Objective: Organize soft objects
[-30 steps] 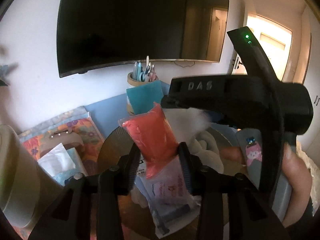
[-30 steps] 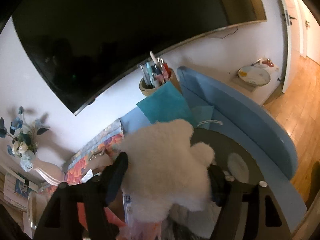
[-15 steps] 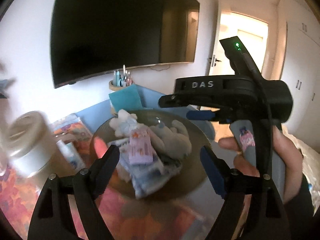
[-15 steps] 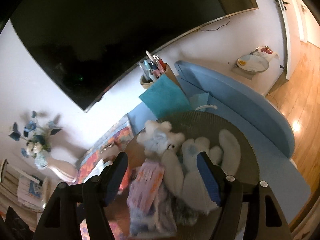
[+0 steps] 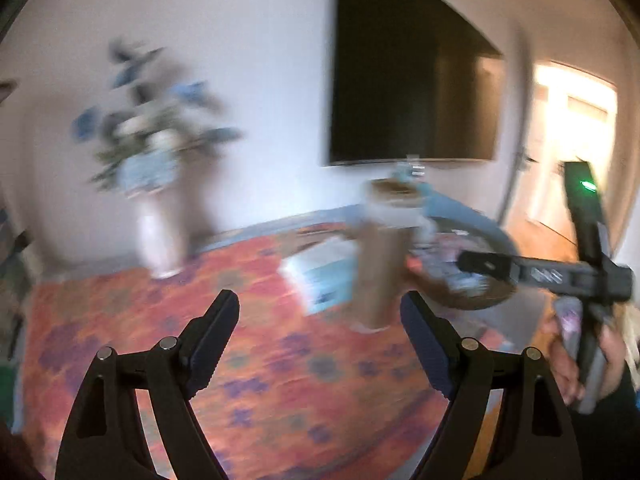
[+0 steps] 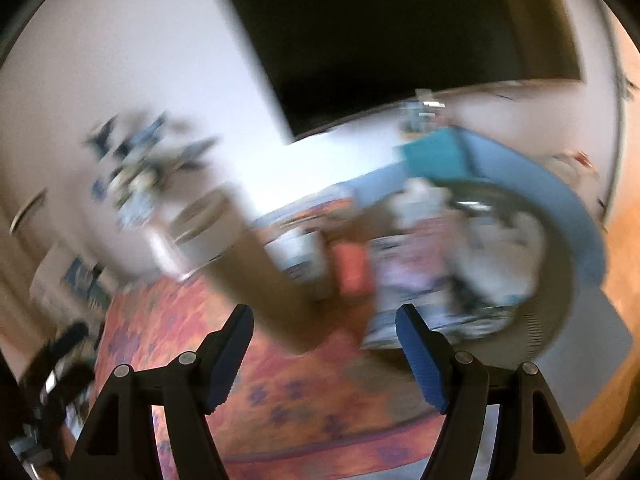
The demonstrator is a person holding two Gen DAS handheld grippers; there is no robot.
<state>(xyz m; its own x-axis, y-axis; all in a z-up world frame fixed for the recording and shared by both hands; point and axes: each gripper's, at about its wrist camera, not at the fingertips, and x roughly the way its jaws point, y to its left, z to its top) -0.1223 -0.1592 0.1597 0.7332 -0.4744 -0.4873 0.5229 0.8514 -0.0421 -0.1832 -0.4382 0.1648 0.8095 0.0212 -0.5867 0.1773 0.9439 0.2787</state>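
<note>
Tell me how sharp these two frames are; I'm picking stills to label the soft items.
Left wrist view: heavy motion blur smears the flower vase and patterned cloth; only the left gripper is crisp; the doorway is blown out. Right wrist view: worse smear; the soft pile on the round tray is unreadable, while the right gripper is sharp.
</note>
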